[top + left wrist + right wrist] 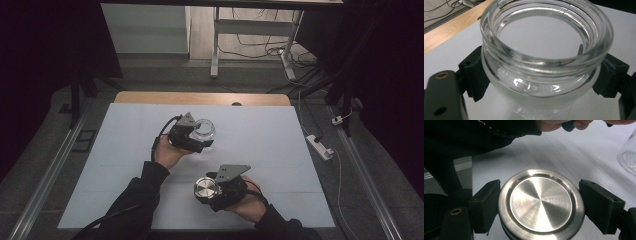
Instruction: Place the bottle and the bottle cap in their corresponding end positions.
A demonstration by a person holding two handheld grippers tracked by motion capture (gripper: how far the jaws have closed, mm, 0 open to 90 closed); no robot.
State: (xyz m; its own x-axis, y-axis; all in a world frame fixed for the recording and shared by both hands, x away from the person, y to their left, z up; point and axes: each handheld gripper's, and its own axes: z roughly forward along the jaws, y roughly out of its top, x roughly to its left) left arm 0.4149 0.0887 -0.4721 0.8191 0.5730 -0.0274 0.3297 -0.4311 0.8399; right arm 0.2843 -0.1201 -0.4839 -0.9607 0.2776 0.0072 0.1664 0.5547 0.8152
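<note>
A clear glass jar, open at the top, sits between the jaws of my left gripper above the middle of the white board. In the left gripper view the jar is pressed on both sides by the black pads. My right gripper is shut on a round brushed-metal lid near the front of the board, flat face up. In the right gripper view the lid is clamped between the pads, with the jar farther off at the right edge.
The white board lies on a wooden table. A metal rail runs along the left side. A power strip and cables lie on the floor at the right. A desk frame stands behind.
</note>
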